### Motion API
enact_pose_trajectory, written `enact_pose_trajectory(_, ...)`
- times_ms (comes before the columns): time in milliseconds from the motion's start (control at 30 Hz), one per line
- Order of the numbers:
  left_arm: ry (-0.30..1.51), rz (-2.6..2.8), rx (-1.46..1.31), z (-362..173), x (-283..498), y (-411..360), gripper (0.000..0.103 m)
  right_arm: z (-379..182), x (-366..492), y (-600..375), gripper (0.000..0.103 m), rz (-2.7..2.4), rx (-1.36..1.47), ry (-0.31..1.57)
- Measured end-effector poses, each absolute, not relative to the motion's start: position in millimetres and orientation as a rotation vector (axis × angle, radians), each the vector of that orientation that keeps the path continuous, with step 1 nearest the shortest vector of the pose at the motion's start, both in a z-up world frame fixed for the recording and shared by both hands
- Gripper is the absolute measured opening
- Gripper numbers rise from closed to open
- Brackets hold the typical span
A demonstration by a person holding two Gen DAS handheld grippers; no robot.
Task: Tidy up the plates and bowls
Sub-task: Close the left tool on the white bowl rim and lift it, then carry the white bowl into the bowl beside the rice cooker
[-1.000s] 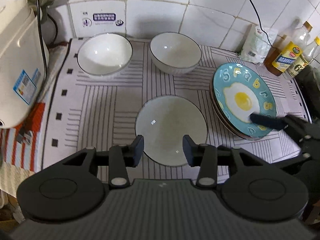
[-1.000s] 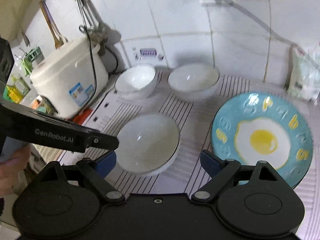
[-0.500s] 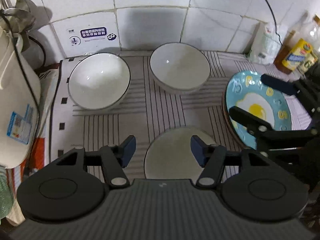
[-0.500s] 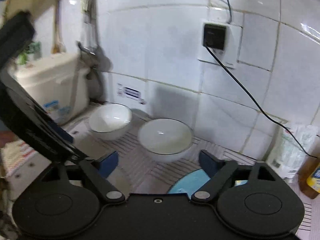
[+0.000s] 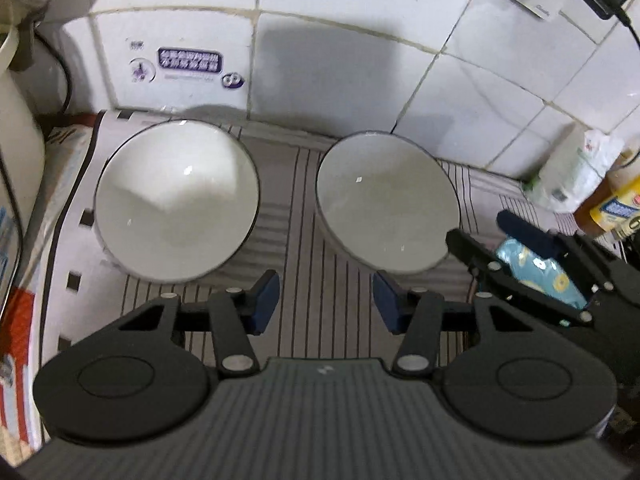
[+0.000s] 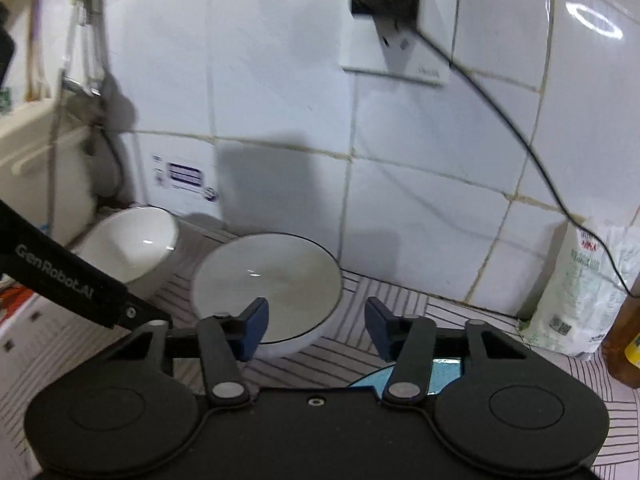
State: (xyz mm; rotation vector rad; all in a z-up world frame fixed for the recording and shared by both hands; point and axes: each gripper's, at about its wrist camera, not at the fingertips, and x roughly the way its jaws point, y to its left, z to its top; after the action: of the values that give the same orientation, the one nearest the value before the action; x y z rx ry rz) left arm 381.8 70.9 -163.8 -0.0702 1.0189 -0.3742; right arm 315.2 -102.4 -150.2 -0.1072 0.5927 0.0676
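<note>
two white bowls sit side by side on the striped mat (image 5: 312, 240) at the back of the worktop, near the tiled wall: the left bowl (image 5: 176, 200) and the right bowl (image 5: 386, 202). the left claw (image 5: 326, 304) hangs over the mat between them, jaws apart and just closing, empty. the right claw (image 6: 316, 326) (jaws also just narrowing, gripping nothing) has the right bowl's near rim between its fingers. a blue plate (image 5: 536, 268) peeks out behind it.

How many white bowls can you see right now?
2: the left bowl by the rice cooker, the right bowl beside it near the tiled wall. Others may sit below the frame.
</note>
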Motion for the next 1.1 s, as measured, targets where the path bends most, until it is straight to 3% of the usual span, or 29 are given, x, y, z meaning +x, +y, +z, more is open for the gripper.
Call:
enact_pose_trajectory(233,0.966,-0.368,-0.044,-178,398,54,0.049,-170,335,-102,0.052,0.032,-0.160,0.634)
enact_pose_trajectory(333,0.974,-0.359,-0.027,-186,407,49,0.033,-172,342,-103,0.051,0.037,-0.154,0.661)
enact_pose_trajectory(367,0.985,-0.372,-0.034,-189,409,48,0.031,-174,346,-103,0.048,0.040,-0.140,0.677)
enact_pose_trajectory(433,1.022,-0.419,-0.060,-195,412,46,0.024,-177,358,-104,0.025,0.036,-0.066,0.766)
enact_pose_trajectory(500,1.033,-0.394,-0.043,-197,412,44,0.020,-178,368,-103,0.022,-0.004,-0.017,0.826)
enact_pose_trajectory(1100,1.032,-0.420,0.088,-135,361,55,0.022,-128,322,-95,0.019,0.028,0.049,0.762)
